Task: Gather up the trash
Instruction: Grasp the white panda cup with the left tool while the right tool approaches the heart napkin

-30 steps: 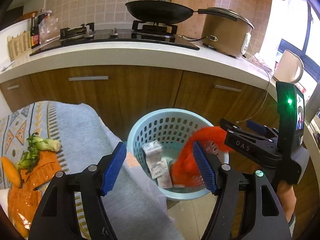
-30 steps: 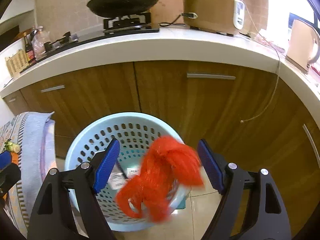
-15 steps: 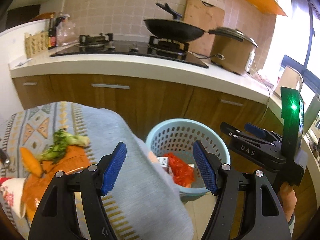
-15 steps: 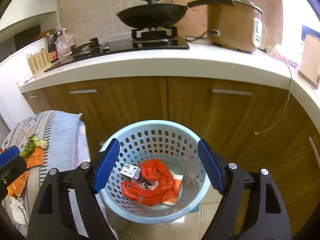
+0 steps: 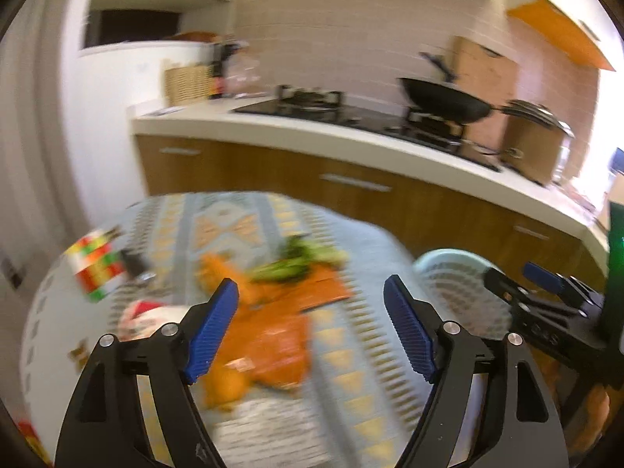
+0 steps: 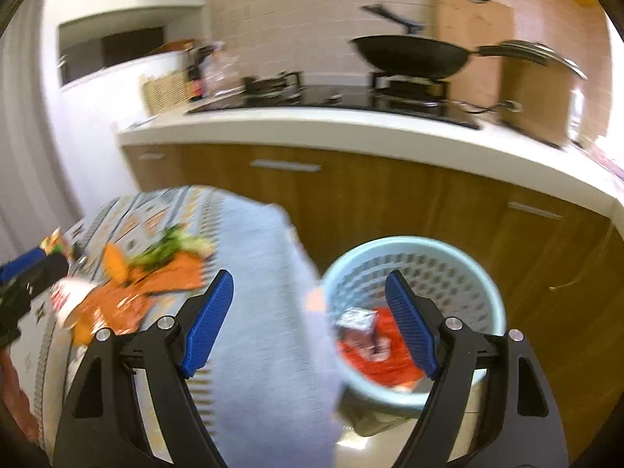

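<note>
Kitchen cabinets back a cloth-covered tabletop [image 5: 351, 355]; left of the basket [image 6: 483, 273] lie orange wrappers [image 5: 269, 347] and greens [image 5: 296, 261]. Left gripper [image 5: 312, 331] is opening, empty; right gripper [image 6: 308, 319] gapes empty. Slow down, straddle one wrapper.

Black wok [image 6: 409, 54] (on stove [image 6: 335, 97])

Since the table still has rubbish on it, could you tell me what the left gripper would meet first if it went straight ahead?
Probably the orange wrapper on the patterned tablecloth; the left gripper, jaws opening and empty, frames it, though blur leaves depth unclear.
</note>
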A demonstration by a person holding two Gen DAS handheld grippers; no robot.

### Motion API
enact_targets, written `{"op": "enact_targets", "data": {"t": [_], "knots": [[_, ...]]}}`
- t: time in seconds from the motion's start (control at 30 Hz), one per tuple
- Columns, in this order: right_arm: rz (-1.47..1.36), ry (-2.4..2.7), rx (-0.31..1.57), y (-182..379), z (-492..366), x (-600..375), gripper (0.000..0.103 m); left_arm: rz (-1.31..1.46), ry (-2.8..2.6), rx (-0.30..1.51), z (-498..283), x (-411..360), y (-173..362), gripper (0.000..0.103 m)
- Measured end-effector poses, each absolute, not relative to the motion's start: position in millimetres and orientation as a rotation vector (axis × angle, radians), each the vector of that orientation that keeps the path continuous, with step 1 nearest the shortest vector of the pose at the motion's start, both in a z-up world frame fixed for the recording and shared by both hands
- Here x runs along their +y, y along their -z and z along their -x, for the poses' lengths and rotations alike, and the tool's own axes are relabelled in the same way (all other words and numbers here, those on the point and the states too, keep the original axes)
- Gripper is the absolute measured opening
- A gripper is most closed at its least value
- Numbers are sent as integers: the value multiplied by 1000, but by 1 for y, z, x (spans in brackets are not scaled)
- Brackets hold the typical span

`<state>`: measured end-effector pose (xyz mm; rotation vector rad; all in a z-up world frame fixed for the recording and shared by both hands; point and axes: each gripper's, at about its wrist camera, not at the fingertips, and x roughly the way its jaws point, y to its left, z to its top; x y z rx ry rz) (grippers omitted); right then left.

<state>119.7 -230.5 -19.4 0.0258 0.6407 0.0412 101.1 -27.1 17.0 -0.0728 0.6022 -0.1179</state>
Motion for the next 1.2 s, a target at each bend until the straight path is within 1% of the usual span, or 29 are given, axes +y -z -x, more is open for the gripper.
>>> {"op": "enact_targets", "data": {"t": [0.1, 0.13, 0.17, 0.23, 0.33, 0.6, 0.63, 0.67, 0.7, 0.97, 1.13, 1.2], "knots": [[6, -111, 674, 31, -117, -198, 65, 89, 35, 625, -93, 12, -5, 79], [11, -131, 685, 35, -115, -190, 57, 91, -3, 640, -91, 26, 2, 79], [18, -153, 697, 39, -114, -181, 48, 92, -27, 650, -90, 35, 6, 79], [37, -174, 712, 45, -111, -167, 43, 100, -82, 673, -89, 51, 16, 79], [56, -194, 730, 50, -107, -154, 43, 127, -102, 714, -90, 70, 31, 79], [40, -263, 771, 55, -101, -149, 43, 37, -122, 806, -113, 66, 63, 78], [43, -263, 772, 55, -100, -149, 43, 28, -134, 815, -112, 66, 66, 74], [46, -263, 774, 56, -99, -149, 43, 21, -145, 829, -113, 70, 69, 67], [46, -264, 777, 58, -99, -149, 44, 27, -150, 834, -113, 72, 70, 65], [23, -301, 800, 65, -101, -143, 44, 96, -179, 810, -103, 115, 66, 65], [22, -341, 801, 67, -99, -137, 44, 104, -113, 750, -108, 111, 56, 64], [32, -347, 798, 67, -97, -135, 44, 134, -41, 736, -107, 108, 53, 67]]}}
